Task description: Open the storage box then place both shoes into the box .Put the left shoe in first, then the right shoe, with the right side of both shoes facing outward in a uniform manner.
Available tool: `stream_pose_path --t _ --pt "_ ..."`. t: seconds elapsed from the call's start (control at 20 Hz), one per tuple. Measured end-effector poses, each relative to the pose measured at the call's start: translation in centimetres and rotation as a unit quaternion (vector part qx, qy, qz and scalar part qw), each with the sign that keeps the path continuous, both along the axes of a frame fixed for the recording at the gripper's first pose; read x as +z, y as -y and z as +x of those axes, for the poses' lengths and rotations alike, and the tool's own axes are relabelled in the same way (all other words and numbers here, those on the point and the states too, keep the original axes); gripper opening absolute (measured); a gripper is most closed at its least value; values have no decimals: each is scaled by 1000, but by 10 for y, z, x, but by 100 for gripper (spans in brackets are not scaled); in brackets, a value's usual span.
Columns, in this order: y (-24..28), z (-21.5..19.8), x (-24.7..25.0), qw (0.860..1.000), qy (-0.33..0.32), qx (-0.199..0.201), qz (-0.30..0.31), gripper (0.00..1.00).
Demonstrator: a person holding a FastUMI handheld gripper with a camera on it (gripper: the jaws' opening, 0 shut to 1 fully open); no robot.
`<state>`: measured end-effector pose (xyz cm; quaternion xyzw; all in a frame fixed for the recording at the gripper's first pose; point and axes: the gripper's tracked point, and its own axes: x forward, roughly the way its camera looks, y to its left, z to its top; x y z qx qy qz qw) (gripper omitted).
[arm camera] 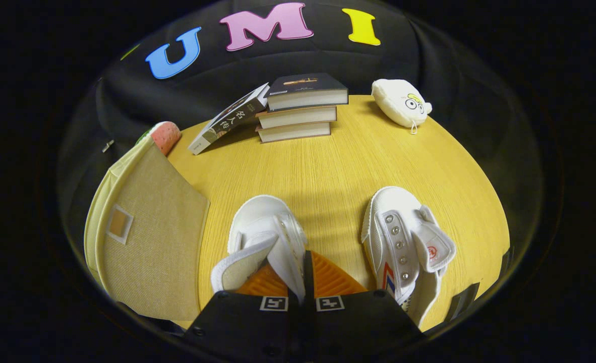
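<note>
Two white canvas shoes lie on the yellow wooden table. My gripper is shut on the left-hand shoe, both fingers pinching the side wall of its opening, toe pointing away. The other shoe lies to the right of the fingers, tongue flopped open, red and blue stripes on its side. A beige fabric storage box stands to the left of the held shoe, its lid or flap tilted toward me; I cannot see inside it.
A stack of three books sits at the table's far side, with another book leaning against it. A white plush pouch lies far right. A pink and green object peeks out behind the box.
</note>
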<state>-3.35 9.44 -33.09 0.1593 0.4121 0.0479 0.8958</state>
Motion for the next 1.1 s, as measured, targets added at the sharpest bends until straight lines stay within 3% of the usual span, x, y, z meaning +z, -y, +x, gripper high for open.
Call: stream_pose_path --t 0.2,0.5,0.7,0.85,1.1 --pt "3 -1 28 1000 7 -18 20 5" --pt "-8 -6 113 998 14 -40 55 5" --pt "-58 -4 159 993 -1 -19 113 5" --pt "-103 -5 181 992 -15 13 125 5" --pt "-185 -18 175 983 -111 59 136 5"
